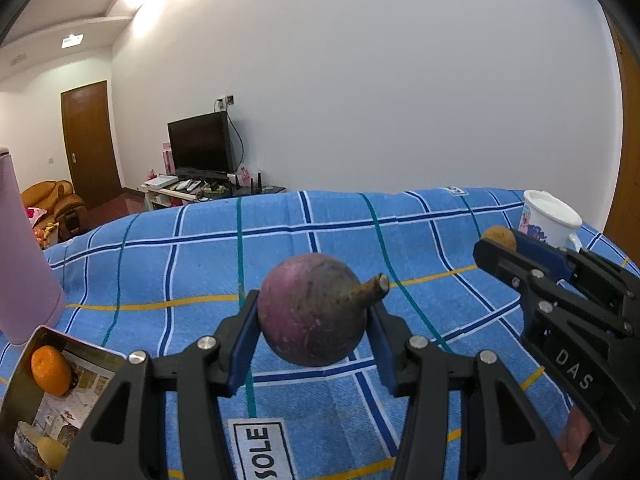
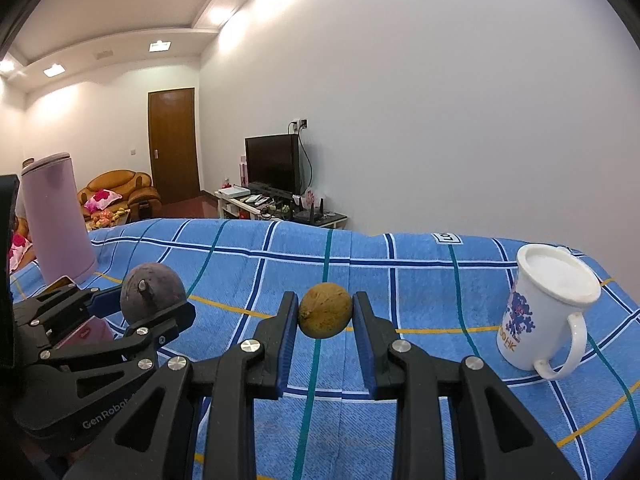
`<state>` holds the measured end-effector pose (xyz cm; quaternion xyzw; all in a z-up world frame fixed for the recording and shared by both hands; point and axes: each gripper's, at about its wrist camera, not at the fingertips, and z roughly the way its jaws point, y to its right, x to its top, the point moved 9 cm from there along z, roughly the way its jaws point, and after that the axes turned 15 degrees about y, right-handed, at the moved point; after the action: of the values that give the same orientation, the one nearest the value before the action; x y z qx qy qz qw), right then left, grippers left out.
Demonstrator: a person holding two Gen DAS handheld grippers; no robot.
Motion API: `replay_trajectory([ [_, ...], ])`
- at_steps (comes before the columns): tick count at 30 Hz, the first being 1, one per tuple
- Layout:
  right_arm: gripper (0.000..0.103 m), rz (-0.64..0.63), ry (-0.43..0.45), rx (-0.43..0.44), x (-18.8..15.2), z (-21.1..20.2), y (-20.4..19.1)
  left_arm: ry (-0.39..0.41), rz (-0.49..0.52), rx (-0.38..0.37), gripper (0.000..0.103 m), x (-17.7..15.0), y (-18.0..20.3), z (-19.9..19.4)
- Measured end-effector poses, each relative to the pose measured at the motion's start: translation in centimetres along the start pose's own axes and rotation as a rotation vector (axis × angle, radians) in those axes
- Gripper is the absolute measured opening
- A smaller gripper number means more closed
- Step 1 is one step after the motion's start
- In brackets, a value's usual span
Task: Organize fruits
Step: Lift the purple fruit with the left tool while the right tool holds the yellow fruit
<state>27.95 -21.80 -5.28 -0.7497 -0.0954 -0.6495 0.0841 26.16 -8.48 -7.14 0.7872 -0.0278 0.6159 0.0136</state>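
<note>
L tongs [image 1: 312,316] gripping purple fruit [image 1: 312,310], blue cloth [image 1: 160,264]

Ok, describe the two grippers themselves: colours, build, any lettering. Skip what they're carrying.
Both are matte black linkage frames with silver pivot bolts and flat blue pads lining the inside of each finger. The left gripper shows white "GenRobot" lettering on its side in the right wrist view. The right gripper carries white letters "DAS" on its body in the left wrist view. No cables or sleeves show.
</note>
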Motion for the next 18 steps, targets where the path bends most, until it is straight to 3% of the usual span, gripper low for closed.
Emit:
replay_trajectory([
  [18,0.029,0.000,0.048,-0.007,0.4,-1.1,0.3,0.067,0.015,0.019,0.052,0.8,-0.1,-1.3],
])
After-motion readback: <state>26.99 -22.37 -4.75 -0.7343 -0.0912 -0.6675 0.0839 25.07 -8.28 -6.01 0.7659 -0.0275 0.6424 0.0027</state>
